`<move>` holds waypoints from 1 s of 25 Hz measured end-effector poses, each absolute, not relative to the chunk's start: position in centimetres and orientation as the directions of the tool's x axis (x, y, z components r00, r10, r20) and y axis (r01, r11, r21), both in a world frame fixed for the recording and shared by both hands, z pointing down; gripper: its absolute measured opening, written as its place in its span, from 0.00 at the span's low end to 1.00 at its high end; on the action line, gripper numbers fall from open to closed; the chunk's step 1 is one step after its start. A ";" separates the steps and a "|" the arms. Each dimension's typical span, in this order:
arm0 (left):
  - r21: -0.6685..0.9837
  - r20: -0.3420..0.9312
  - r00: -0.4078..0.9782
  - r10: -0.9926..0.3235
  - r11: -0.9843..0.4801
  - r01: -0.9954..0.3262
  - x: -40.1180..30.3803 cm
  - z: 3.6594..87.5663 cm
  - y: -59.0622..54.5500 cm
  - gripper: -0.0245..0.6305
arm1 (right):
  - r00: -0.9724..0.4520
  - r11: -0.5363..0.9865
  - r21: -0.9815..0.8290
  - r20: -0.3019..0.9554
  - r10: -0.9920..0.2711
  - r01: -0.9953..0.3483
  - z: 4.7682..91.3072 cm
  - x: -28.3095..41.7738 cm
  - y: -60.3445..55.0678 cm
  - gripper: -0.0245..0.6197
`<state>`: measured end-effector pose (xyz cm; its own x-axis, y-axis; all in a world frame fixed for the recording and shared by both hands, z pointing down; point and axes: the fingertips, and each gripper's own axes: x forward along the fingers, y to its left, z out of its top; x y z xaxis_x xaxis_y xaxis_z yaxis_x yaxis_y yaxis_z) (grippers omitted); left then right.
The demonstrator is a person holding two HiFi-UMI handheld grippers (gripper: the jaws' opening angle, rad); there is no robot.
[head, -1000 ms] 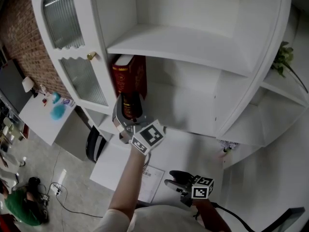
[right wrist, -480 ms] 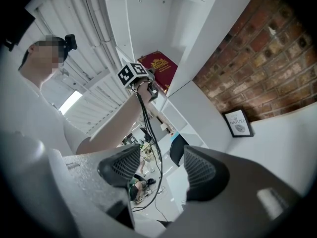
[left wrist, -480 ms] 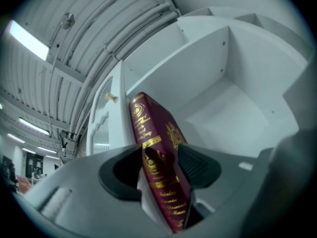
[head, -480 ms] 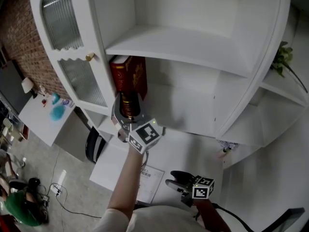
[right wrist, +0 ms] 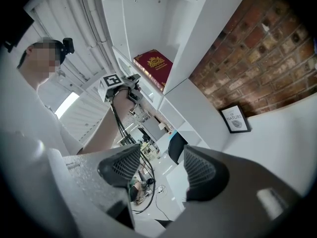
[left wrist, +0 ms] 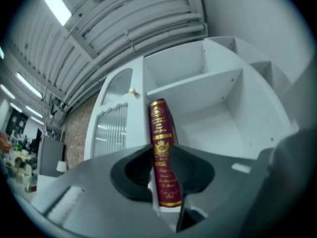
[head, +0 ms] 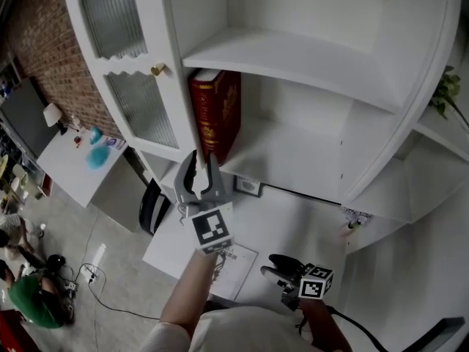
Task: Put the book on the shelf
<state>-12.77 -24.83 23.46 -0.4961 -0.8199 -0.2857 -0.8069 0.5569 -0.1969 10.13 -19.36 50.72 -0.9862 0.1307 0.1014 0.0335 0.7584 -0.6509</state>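
- Head view: soft, even white light washes the shelf (head: 293,57). Its board throws a gentle shadow over the book (head: 216,112) below, and the floor at far left lies dim.
- Left gripper view: ceiling strip lights (left wrist: 54,4) flare at upper left. Fisheye bending curves every straight edge and the corners fall to black. The near foreground is dark and soft, while the book's gilt spine is sharp.
- Right gripper view: the same fisheye and black corners. A blown-out bright patch sits at left, the brick wall (right wrist: 257,48) is crisp, and the near foreground is shaded.
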 end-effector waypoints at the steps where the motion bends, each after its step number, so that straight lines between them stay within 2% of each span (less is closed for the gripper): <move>1: -0.174 -0.268 -0.482 -0.834 0.534 -0.827 -12.7 23.8 -24.3 0.19 | -0.986 0.756 -0.653 0.102 0.132 0.033 50.8 10.2 -19.2 0.45; 6: -0.131 -0.233 -0.455 -0.859 0.492 -0.861 -12.2 24.9 -21.3 0.10 | -0.990 0.772 -0.636 0.116 0.085 -0.008 51.1 11.1 -19.2 0.45; 9: -0.102 -0.195 -0.434 -0.879 0.459 -0.883 -11.8 26.4 -20.1 0.09 | -0.992 0.785 -0.617 0.126 0.027 -0.057 51.0 12.1 -19.7 0.43; 13: -0.005 -0.080 -0.374 -0.924 0.376 -0.927 -10.6 31.3 -18.7 0.05 | -0.992 0.788 -0.608 0.123 -0.028 -0.098 50.7 13.8 -20.5 0.38; 20: 0.336 0.190 -0.155 -0.969 0.213 -0.918 -6.7 43.1 -14.5 0.05 | -0.991 0.799 -0.588 0.113 -0.071 -0.125 49.9 15.4 -20.7 0.18; 25: 0.617 0.224 0.022 -0.974 0.124 -0.777 -3.1 47.6 -11.6 0.05 | -0.993 0.803 -0.585 0.101 -0.064 -0.111 49.3 15.4 -20.1 0.12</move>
<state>-3.12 -11.59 47.62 0.0224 -0.9743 0.2240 -0.7767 0.1241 0.6175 15.41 -20.08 49.29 -0.9929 -0.0640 0.1007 -0.1112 0.8032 -0.5853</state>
